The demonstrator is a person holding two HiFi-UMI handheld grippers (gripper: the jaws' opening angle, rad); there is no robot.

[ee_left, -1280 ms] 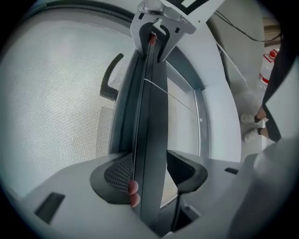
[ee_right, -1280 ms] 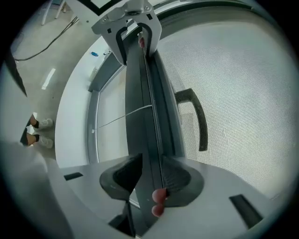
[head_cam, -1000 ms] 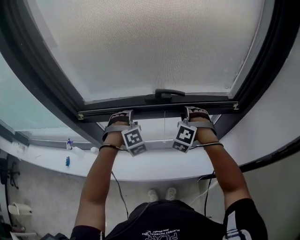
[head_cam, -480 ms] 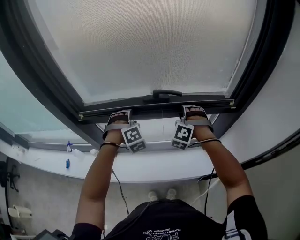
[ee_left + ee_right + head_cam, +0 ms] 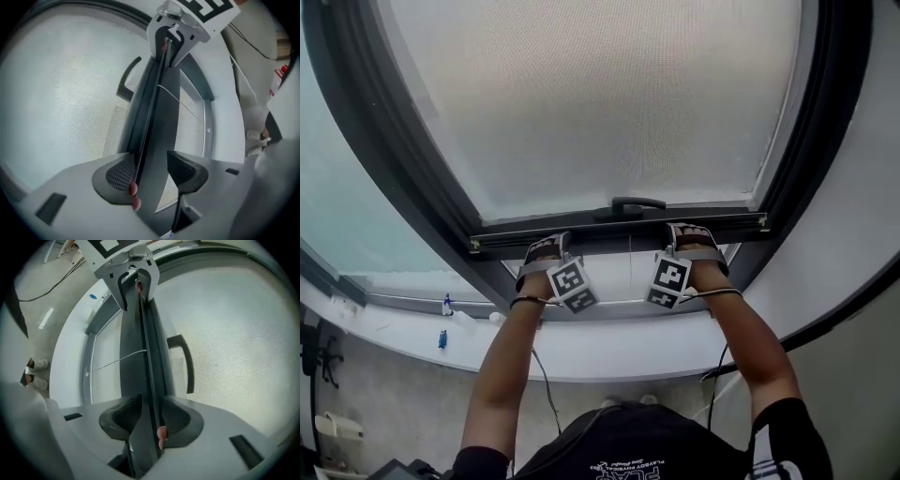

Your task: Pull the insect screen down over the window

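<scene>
Screen bar (image 5: 619,234) perhaps lower; white sill (image 5: 609,349)

I'm looking into a plain indoor room, though I can't tell home from office: large dark-framed window (image 5: 412,187), white sill (image 5: 609,352) holding small bottles (image 5: 446,305), grey floor (image 5: 384,394).

Head view hides both jaw pairs — left gripper (image 5: 546,248), right gripper (image 5: 694,232) — against the dark metal pull bar (image 5: 619,232); the pale mesh insect screen (image 5: 609,103) is cropped above.
</scene>
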